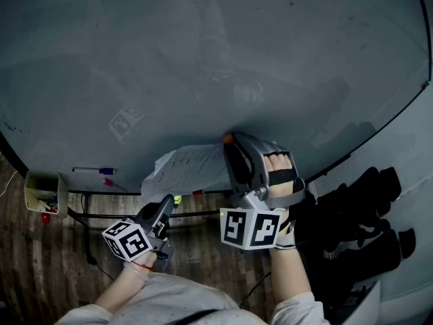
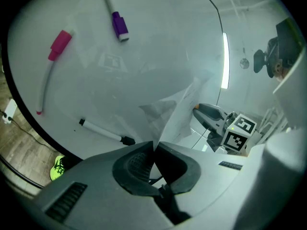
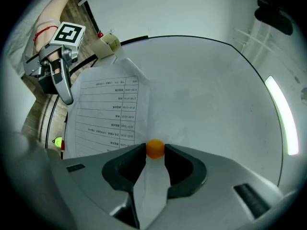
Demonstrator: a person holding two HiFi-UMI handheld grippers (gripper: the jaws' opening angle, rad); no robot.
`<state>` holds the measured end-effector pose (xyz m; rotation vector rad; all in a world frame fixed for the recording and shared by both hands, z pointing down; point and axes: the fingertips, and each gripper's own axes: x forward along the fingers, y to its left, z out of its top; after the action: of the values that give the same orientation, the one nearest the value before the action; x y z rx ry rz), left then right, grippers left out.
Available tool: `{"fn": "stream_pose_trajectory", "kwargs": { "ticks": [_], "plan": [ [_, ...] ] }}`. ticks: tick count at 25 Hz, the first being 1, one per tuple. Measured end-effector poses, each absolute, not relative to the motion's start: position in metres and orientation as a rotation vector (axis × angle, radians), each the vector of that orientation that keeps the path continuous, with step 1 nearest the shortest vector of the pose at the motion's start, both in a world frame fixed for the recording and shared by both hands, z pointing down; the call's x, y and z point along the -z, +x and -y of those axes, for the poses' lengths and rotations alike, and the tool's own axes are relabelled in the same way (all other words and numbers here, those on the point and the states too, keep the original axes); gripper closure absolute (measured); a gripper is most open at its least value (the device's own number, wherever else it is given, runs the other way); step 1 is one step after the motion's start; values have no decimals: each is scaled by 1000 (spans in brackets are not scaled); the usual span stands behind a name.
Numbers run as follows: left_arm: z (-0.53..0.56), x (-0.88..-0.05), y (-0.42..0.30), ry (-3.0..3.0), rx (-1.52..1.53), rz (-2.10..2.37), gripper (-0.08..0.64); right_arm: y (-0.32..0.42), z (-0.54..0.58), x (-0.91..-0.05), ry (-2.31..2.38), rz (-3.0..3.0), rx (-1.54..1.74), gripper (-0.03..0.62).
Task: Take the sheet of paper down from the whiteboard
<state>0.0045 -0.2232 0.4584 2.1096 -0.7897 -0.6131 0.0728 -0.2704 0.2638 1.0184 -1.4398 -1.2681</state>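
Note:
A printed sheet of paper [image 1: 193,168] hangs low on the whiteboard [image 1: 203,59], pinned at its right corner by a small orange magnet [image 1: 228,139]. My right gripper [image 3: 155,150] points at the board, its jaws shut on the magnet [image 3: 155,148] from both sides. The sheet [image 3: 108,111] spreads to the left of it. My left gripper [image 2: 154,147] is shut on the paper's [image 2: 184,111] lower left edge, which bends away from the board. The left gripper [image 1: 168,202] sits below and left of the right gripper [image 1: 233,144].
A pink marker [image 2: 53,56], a purple-capped marker [image 2: 115,13] and a black-capped marker [image 2: 105,132] lie along the board. A small box of pens [image 1: 44,191] hangs at the board's lower left. Dark bulky objects [image 1: 358,222] stand at the right, over a wood floor.

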Motion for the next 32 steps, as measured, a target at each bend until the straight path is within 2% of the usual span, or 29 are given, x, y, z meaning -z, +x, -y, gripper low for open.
{"fn": "stream_pose_trajectory", "kwargs": {
  "ticks": [32],
  "plan": [
    [223,-464,2,2076,631,779,546,77,275,-267,1019,1427,1266,459]
  ]
}}
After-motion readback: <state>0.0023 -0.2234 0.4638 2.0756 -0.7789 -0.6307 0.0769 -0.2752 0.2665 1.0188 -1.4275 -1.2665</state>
